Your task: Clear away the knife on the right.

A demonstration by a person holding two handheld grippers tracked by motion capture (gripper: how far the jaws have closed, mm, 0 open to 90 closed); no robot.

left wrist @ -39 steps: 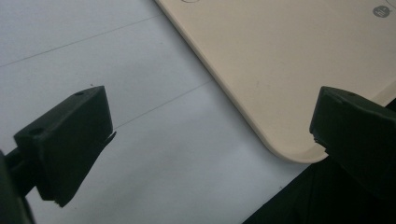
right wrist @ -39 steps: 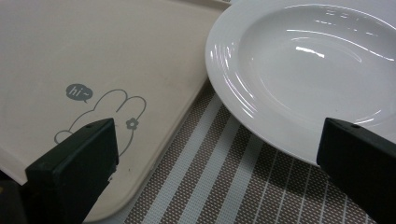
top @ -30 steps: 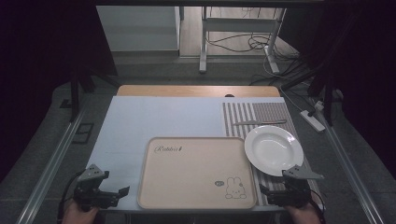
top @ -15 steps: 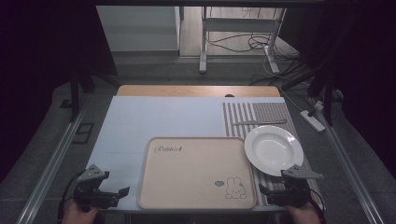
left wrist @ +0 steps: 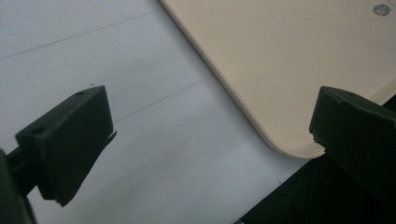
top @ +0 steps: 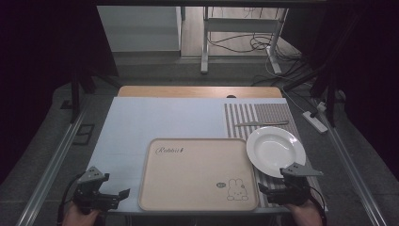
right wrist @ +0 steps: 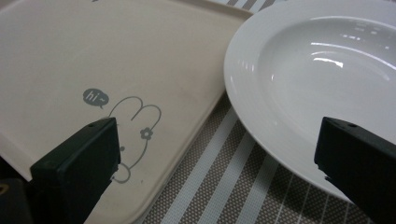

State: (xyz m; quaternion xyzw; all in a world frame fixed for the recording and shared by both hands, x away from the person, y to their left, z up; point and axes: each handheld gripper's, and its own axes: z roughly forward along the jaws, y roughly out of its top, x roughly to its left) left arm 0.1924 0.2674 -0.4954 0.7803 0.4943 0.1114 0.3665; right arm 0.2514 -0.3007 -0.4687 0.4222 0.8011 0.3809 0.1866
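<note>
Tray point(top: 197, 174) is my landmark: a beige rectangle with a rabbit print, lying flat at the near middle of the counter point(top: 155, 117). I hold both tools at its near corners, which reads to me as a resting start, each one placed to reach its own side. My left gripper point(top: 123, 194) sits just off the tray's near-left corner, jaws spread wide with nothing between them, over bare pale surface. My right gripper point(top: 261, 189) sits just off the near-right corner, also wide and empty, its jaws framing the gap where the tray's rounded edge meets the white plate point(top: 275, 150).

That plate rests on the striped mat point(top: 270, 115) to the right of the tray, its rim touching or slightly overlapping the tray's right edge; I cannot tell which. A knife point(top: 261, 123) lies on the mat beyond the plate, well apart from it.

Room is generous left of the tray and beyond it. On the right it is tight: plate, tray edge and the counter's near lip crowd together, so I judge a lift there needs care.
</note>
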